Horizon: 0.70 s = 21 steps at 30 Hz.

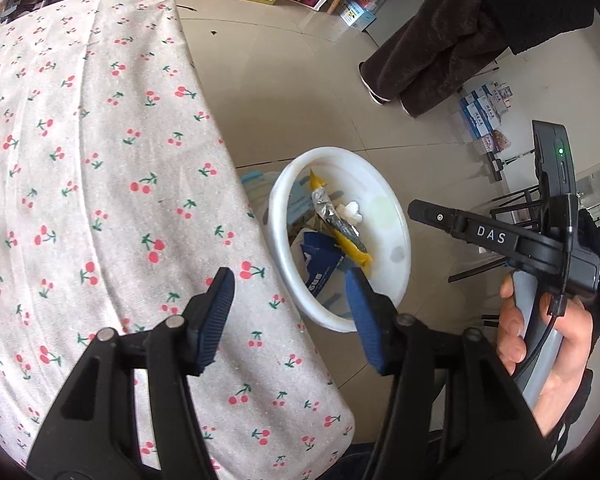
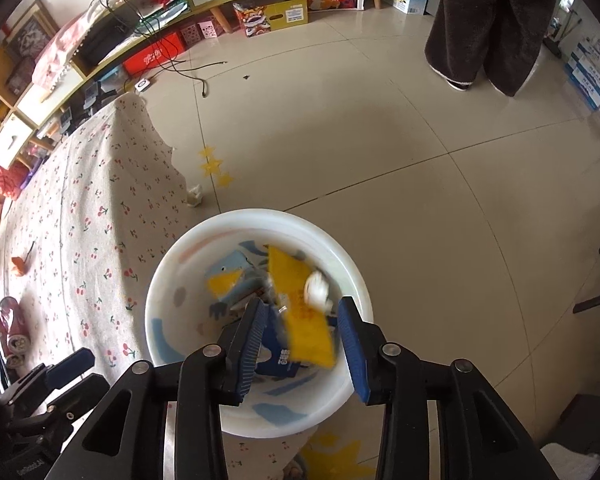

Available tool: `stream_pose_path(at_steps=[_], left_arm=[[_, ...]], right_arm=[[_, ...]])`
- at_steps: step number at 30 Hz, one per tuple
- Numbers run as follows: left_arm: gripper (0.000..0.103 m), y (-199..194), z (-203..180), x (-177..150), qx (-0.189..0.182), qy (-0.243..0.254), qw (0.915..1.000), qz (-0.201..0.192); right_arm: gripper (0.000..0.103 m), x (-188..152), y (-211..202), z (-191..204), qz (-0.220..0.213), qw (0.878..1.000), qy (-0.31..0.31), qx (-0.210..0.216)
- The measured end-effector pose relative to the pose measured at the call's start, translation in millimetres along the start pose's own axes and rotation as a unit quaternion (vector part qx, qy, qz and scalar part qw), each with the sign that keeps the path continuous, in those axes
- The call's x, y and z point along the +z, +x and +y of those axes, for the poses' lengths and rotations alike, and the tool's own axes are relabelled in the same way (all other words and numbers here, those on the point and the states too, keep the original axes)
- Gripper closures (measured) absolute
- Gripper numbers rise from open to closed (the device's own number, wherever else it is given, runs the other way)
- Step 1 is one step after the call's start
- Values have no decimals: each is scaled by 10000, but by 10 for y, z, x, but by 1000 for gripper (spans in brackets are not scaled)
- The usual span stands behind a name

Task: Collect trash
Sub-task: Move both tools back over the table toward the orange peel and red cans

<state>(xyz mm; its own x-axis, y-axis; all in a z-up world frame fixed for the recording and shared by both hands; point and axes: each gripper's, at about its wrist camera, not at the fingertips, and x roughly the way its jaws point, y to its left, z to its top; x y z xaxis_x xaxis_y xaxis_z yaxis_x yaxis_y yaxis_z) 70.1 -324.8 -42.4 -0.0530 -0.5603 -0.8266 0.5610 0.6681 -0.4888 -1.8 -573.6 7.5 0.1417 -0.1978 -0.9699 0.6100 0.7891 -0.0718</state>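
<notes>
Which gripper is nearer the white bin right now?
Right. The right gripper hangs directly over the white bin, jaws open above the trash inside. The left gripper sits off to the side, over the cherry-print tablecloth's edge, also open.

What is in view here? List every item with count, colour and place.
tablecloth: one, cherry-print, spread at left
bin: one, white, on the floor beside the tablecloth
wrapper: one, yellow, inside the bin
packet: one, blue, inside the bin
tissue: one, white, inside the bin
paper wad: one, whitish, on the floor by the tablecloth
left hand-held gripper: one, black with blue pads, open over the tablecloth edge
right hand-held gripper: one, same colours, open over the bin
</notes>
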Motion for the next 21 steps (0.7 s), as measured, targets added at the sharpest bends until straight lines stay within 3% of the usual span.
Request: stream_pose_path(at_steps=[4, 10, 18, 21], left_arm=[[45, -131, 89, -15, 230, 76, 9997, -75], [45, -455, 485, 34, 889, -91, 9958, -197], [43, -1250, 1368, 126, 1827, -669, 9793, -565], [42, -1593, 1692, 59, 2010, -971, 9722, -702]], right_arm=[[64, -4, 14, 105, 27, 9999, -129, -64], [64, 8, 1, 330, 0, 9995, -312, -4], [64, -33, -30, 785, 87, 9965, -712, 433], [64, -59, -85, 1002, 41, 9937, -948, 590]])
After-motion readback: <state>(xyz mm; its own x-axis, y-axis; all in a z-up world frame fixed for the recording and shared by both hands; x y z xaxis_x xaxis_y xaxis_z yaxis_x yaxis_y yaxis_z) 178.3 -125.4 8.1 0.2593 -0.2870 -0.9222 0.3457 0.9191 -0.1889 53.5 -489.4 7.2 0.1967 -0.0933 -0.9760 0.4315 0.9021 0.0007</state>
